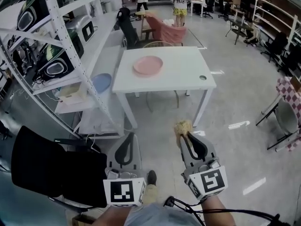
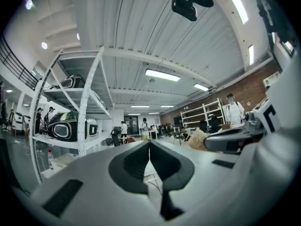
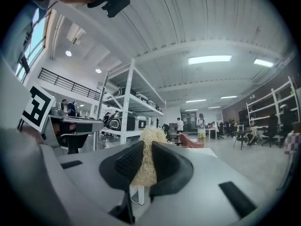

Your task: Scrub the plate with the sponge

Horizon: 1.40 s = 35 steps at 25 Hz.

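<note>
A: Entry one, right gripper [image 1: 184, 136]?

B: Clamped on sponge [image 1: 182, 127]. Pale, fibrous; pinched thin between the pads [image 3: 123, 161], tuft sticking out past the tips.

A: Entry two, left gripper [image 1: 128, 136]?

B: Jaws together, nothing between. Carried low, just beside the right one.

A: Entry three, plate [image 1: 148, 65]?

B: Pink, flat on white table [image 1: 188, 79], left of the top's centre. Well apart from both grippers; not yet reached.

A: Hazards?

B: Likely first: plate skating over the smooth tabletop under scrubbing, if not steadied by the free left gripper. Second: sponge dragged out of its narrow pinch by friction against the plate. Third: too steep an approach, hard jaw tips meeting the plate instead of sponge.

A: Containers and contents?

B: Plate: apparently empty, no food or water visible. Shelf rack [image 1: 61, 41], at left: dark rounded appliances on the upper tiers, kind unclear; blue disc [image 1: 101, 83] on a low tier.
</note>
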Motion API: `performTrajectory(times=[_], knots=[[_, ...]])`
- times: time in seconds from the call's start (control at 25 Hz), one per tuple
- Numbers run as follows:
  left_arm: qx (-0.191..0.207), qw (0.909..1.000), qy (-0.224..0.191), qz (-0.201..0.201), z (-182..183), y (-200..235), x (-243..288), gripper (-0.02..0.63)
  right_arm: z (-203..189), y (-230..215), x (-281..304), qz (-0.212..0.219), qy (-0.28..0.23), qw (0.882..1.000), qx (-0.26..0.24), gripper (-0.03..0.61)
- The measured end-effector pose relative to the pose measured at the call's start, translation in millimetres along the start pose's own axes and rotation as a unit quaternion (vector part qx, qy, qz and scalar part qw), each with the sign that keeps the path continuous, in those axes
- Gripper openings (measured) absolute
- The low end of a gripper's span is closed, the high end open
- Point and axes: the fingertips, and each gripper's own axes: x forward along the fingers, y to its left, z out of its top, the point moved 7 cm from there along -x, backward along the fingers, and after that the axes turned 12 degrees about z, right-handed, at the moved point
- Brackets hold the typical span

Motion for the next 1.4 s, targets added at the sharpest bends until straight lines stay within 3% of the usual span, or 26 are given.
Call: performTrajectory(times=[0.24,0.68,0.92,1.4], knots=[[-0.006,0.9999,0.004,-0.007,-16,24,76,0.014,-5,-30,71,-0.005,0.005,1.0,0.001,0.061],[-0.02,0.9994,-0.024,-0.017,-13,87,191,0.014,13,-61,198,-0.011,-0.005,1.0,-0.018,0.061],[-0.028,0.9986,-0.037,-0.026,-16,104,219,0.014,20,-66,228,-0.021,-0.012,0.999,-0.036,0.061],[-0.029,0.9985,-0.01,-0.046,-37,104,266,0.014,9,-95,259,-0.04,0.004,0.999,-0.028,0.061]])
